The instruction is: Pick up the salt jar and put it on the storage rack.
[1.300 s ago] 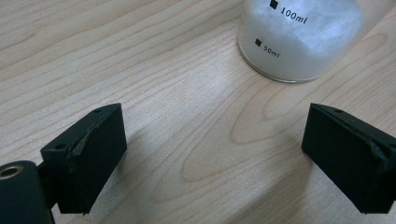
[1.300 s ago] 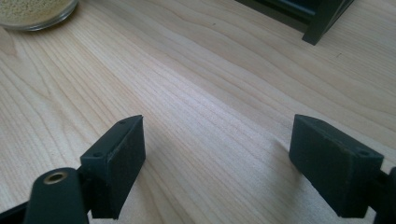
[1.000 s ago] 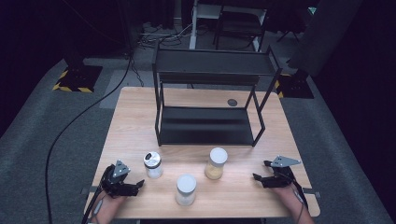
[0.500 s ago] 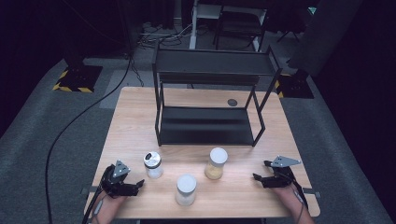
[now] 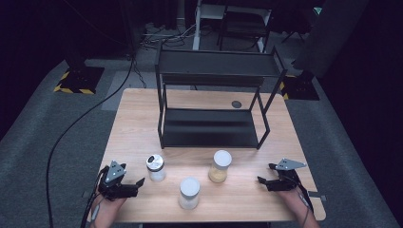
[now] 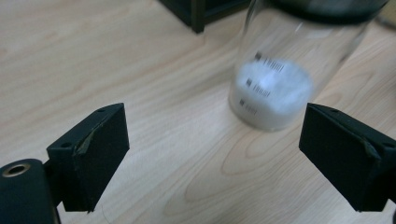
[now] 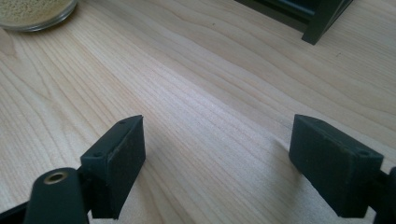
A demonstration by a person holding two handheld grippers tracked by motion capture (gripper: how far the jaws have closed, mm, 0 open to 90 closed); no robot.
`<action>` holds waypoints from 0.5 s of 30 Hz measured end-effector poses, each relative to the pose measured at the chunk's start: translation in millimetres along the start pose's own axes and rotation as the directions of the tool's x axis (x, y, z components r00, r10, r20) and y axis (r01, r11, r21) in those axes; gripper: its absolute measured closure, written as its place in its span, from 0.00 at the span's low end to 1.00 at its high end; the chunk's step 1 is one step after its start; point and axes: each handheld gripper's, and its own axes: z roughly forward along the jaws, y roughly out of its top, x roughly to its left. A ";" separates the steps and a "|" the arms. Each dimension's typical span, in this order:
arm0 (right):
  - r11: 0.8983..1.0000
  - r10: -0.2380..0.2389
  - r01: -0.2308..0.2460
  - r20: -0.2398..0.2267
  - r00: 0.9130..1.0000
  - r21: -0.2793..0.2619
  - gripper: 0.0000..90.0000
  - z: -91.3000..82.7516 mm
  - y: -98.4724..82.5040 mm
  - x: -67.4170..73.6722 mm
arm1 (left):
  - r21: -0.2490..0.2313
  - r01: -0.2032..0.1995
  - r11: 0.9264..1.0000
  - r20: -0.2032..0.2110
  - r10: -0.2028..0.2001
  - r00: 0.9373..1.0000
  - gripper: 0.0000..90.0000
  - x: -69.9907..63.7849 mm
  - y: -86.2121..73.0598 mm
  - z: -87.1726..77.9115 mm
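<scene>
- Clear glass jar with a dark patterned lid and white powder in its base: stands upright on the front left part of the table, just ahead of the left gripper; in the left gripper view it sits beyond the jaw tips, untouched, with a barcode label on its side.
- Left gripper, black, two-jaw, with a grey three-cornered plate on top: low over the table's front left corner, pointing at the jar; jaws spread wide with bare wood between them, having just closed in a little.
- Right gripper, same make: at the front right of the table, jaws spread apart over bare wood, holding nothing.
- Clear glass jar with a white lid and yellow-tan grains: upright, front centre-right, well apart from the right gripper.
- Clear glass jar with a white lid and pale contents: upright, nearest the front edge, between the other two jars.
- Black metal two-tier shelf rack: stands mid-table behind the jars.
- Light wooden table: rectangular, on grey carpet.
</scene>
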 end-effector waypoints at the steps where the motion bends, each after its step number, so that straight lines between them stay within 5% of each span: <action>1: 1.000 0.000 0.000 0.000 1.000 0.000 0.20 0.0 0.0 0.0 | -0.015 -0.009 1.000 -0.002 0.009 1.000 0.09 -1.4 0.9 -3.0; 6: 1.000 0.002 -0.002 0.002 1.000 0.000 0.20 0.0 -0.1 0.3 | -0.101 -0.023 0.995 -0.008 0.022 1.000 0.09 -10.6 3.4 -19.6; 15: 1.000 0.002 -0.002 0.002 1.000 -0.001 0.20 0.0 -0.1 0.3 | -0.184 -0.028 0.982 -0.010 0.027 1.000 0.09 -18.8 3.8 -29.6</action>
